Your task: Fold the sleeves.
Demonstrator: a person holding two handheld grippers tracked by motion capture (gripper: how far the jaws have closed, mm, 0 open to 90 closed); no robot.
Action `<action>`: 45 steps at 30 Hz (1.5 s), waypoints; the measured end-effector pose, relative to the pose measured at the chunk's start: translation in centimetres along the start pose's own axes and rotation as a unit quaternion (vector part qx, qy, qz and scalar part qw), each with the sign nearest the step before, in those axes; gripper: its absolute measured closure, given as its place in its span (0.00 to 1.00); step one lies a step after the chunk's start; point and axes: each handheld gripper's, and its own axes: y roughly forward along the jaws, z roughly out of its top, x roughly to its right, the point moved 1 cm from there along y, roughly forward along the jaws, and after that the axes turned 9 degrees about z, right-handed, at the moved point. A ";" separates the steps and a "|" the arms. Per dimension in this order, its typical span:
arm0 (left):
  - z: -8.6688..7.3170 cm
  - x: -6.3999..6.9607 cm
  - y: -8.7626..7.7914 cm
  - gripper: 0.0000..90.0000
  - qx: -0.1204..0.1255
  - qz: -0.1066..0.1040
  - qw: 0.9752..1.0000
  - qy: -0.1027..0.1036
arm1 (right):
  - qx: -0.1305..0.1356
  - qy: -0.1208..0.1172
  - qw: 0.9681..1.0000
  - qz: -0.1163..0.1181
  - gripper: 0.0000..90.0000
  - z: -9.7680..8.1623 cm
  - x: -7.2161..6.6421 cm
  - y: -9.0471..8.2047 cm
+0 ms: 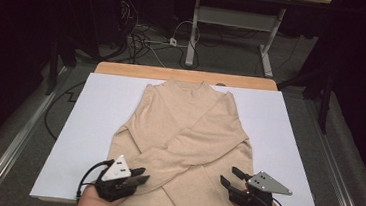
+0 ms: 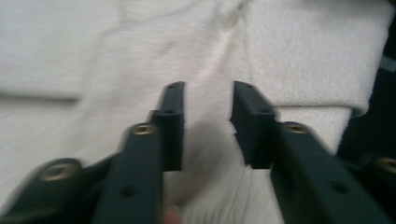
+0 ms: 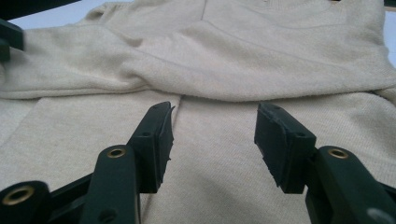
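Sweater (image 1: pixel 188 133), beige, sleeves crossed, centre of white sheet (image 1: pixel 100 111). Left gripper (image 1: pixel 139 175), lower left: jaws part open over the fabric, gripping nothing. Right gripper (image 1: pixel 229 177), lower right: jaws apart, empty, above the hem. Bare sheet either side.

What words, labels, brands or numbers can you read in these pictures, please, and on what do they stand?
None can be read: the sweater is plain, with no tag or print showing, and the white sheet under it is blank.
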 end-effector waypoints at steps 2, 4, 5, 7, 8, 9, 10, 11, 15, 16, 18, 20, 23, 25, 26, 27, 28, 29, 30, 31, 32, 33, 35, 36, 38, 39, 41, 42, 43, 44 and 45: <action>0.1 0.6 1.3 0.69 -0.015 -0.010 1.000 0.009 | 0.000 0.002 1.000 0.001 0.53 0.0 0.1 0.0; 0.1 1.0 2.3 0.69 -0.031 -0.017 0.999 0.018 | -0.001 0.002 1.000 0.001 0.53 0.0 0.1 0.1; 0.1 1.2 2.6 0.66 -0.035 -0.019 0.999 0.021 | -0.001 0.002 1.000 0.001 0.53 -0.1 0.1 0.1; 0.1 1.4 2.8 0.64 -0.035 -0.021 0.999 0.028 | -0.001 0.001 1.000 0.001 0.53 -0.1 0.1 0.0; 0.1 1.4 2.7 0.64 -0.036 -0.025 0.999 0.029 | -0.001 0.002 1.000 0.001 0.53 -0.1 0.1 0.0; 0.1 1.3 2.6 0.64 -0.035 -0.029 0.999 0.026 | -0.001 0.002 1.000 0.001 0.53 -0.1 0.1 0.0; 0.0 1.3 2.6 0.64 -0.034 -0.036 0.998 0.025 | -0.002 0.001 1.000 0.001 0.53 -0.1 0.1 0.0; 0.0 1.5 2.5 0.64 -0.033 -0.037 0.998 0.025 | -0.002 0.001 1.000 0.001 0.53 -0.1 0.1 0.0; -0.2 2.1 2.4 0.59 -0.027 -0.033 0.998 0.038 | -0.003 0.002 1.000 0.000 0.53 -0.1 0.0 0.1; -0.2 2.2 2.5 0.59 -0.032 -0.029 0.998 0.043 | -0.003 0.002 1.000 0.000 0.53 -0.1 0.0 0.1; -0.2 2.3 2.6 0.67 -0.034 -0.015 0.998 0.044 | -0.004 0.001 1.000 -0.001 0.53 -0.2 0.0 0.1; -0.2 2.1 2.6 0.80 -0.033 -0.017 0.999 0.037 | -0.004 0.001 1.000 -0.001 0.53 -0.2 0.0 0.2; -0.2 1.9 2.6 0.91 -0.031 -0.021 0.999 0.031 | -0.005 0.002 1.000 -0.002 0.53 -0.2 -0.1 0.2; -0.3 1.9 2.4 0.92 -0.027 -0.021 0.999 0.030 | -0.005 0.003 1.000 -0.002 0.53 -0.2 -0.1 0.2; -0.3 2.0 2.3 0.92 -0.025 -0.021 0.999 0.029 | -0.005 0.003 1.000 -0.002 0.53 -0.2 0.0 0.2; -0.3 2.1 2.0 0.93 -0.021 -0.022 0.999 0.029 | -0.005 0.003 1.000 -0.002 0.53 -0.2 0.0 0.2; -0.2 2.2 1.7 0.93 -0.016 -0.025 0.999 0.029 | -0.005 0.003 1.000 -0.002 0.53 -0.2 0.0 0.1; -0.2 2.5 1.3 0.93 -0.012 -0.030 0.999 0.029 | -0.004 0.004 1.000 -0.003 0.53 -0.2 0.0 0.1; -0.2 2.7 0.9 0.93 -0.009 -0.035 0.999 0.031 | -0.003 0.003 1.000 -0.003 0.53 -0.2 0.0 0.1; -0.2 3.0 0.6 0.93 -0.005 -0.043 0.999 0.030 | -0.003 0.003 1.000 -0.003 0.53 -0.2 0.0 0.1; -0.1 3.3 0.3 0.93 0.000 -0.052 0.998 0.028 | -0.003 0.004 1.000 -0.003 0.53 -0.2 0.0 0.1; -0.1 3.7 0.1 0.93 0.003 -0.058 0.998 0.029 | -0.003 0.004 1.000 -0.003 0.53 -0.2 0.0 0.1; 0.0 4.4 -0.2 0.93 0.003 -0.069 0.997 0.036 | -0.003 0.004 1.000 -0.003 0.53 -0.2 0.1 0.1; 0.0 4.7 -0.2 0.93 0.004 -0.077 0.996 0.034 | -0.002 0.004 1.000 -0.002 0.53 -0.2 0.0 0.1; 0.0 5.1 -0.1 0.93 0.002 -0.084 0.996 0.037 | -0.002 0.003 1.000 -0.001 0.53 -0.1 0.0 0.1; 0.0 5.3 0.0 0.93 -0.002 -0.080 0.996 0.043 | -0.002 0.002 1.000 0.000 0.53 -0.1 -0.1 0.1; -0.1 5.4 0.1 0.92 -0.004 -0.079 0.996 0.047 | -0.002 0.001 1.000 0.001 0.53 0.0 -0.1 0.1; -0.1 5.3 0.1 0.92 -0.002 -0.077 0.996 0.044 | -0.002 0.001 1.000 0.001 0.53 0.0 -0.1 0.1; -0.1 5.1 0.1 0.91 0.002 -0.078 0.996 0.039 | -0.002 0.000 1.000 0.001 0.53 0.0 -0.1 0.2; -0.1 4.9 0.1 0.87 0.007 -0.079 0.996 0.033 | -0.002 0.001 1.000 0.002 0.53 0.0 -0.1 0.2; 0.0 4.7 -0.1 0.82 0.011 -0.078 0.997 0.027 | -0.002 0.001 1.000 0.002 0.53 0.0 -0.1 0.2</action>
